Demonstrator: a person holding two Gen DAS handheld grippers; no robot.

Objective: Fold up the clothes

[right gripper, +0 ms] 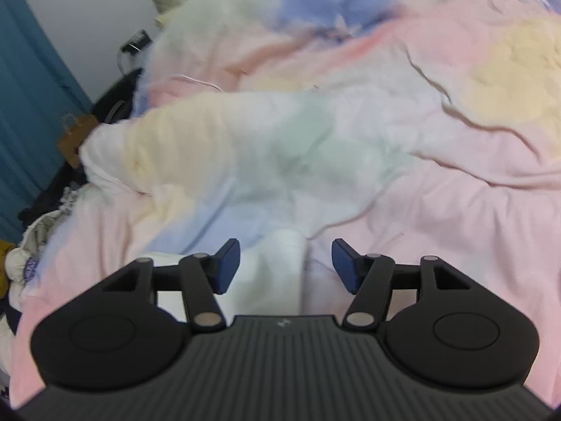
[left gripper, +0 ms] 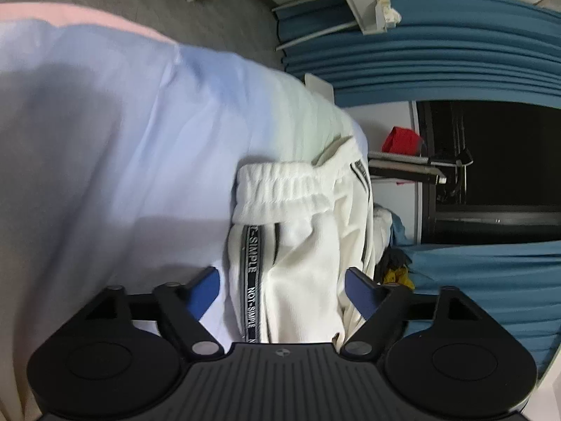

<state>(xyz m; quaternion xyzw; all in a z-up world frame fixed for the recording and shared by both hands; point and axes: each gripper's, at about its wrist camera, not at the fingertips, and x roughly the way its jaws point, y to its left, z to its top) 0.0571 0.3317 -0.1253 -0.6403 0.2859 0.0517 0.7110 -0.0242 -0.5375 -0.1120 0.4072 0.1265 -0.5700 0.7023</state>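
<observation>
White track pants (left gripper: 298, 238) with a black "NOT-SIMPLE" side stripe and an elastic waistband lie on a pastel bedspread (left gripper: 122, 140). My left gripper (left gripper: 282, 284) is open, its blue-padded fingers standing either side of the pants fabric without closing on it. In the right wrist view a white piece of cloth (right gripper: 277, 273) lies between the fingers of my right gripper (right gripper: 285, 266), which is open above the pastel bedspread (right gripper: 438, 210). The picture there is blurred.
Blue curtains (left gripper: 438, 52) and a dark window (left gripper: 498, 172) are to the right in the left wrist view, with a red object (left gripper: 399, 138) on a ledge. A heap of other clothes (right gripper: 24, 256) lies at the bed's left edge beside a blue curtain (right gripper: 31, 80).
</observation>
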